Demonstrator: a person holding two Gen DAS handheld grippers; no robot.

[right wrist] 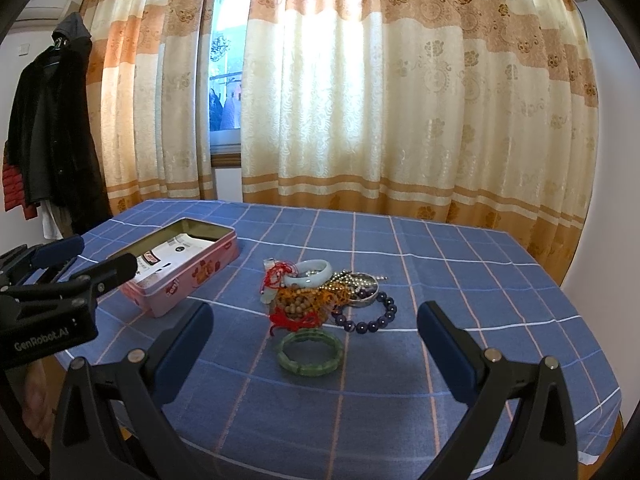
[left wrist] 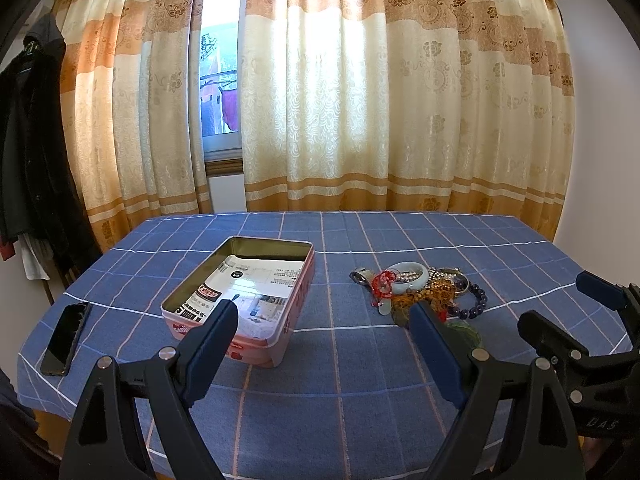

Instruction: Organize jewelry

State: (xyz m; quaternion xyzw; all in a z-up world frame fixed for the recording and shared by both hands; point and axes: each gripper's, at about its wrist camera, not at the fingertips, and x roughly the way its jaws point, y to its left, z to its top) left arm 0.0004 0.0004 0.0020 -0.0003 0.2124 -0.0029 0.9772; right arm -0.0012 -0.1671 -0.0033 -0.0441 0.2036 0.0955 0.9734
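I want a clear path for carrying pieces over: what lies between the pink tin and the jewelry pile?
Nothing but bare blue checked tablecloth lies between the pink tin and the jewelry pile. The right wrist view shows it best; the left wrist view agrees.

Your right gripper (right wrist: pixel 314 318) hovers with jaws spread wide over the blue checked tablecloth (right wrist: pixel 440 280), framing the green stone bangle (right wrist: pixel 311 353) before the tangled jewelry heap (right wrist: pixel 320 288); the pink rectangular tin (right wrist: pixel 188 272) sits left.

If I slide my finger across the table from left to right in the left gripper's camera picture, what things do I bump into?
Black phone → open pink tin → heap of jewelry → dark purple bead bracelet.
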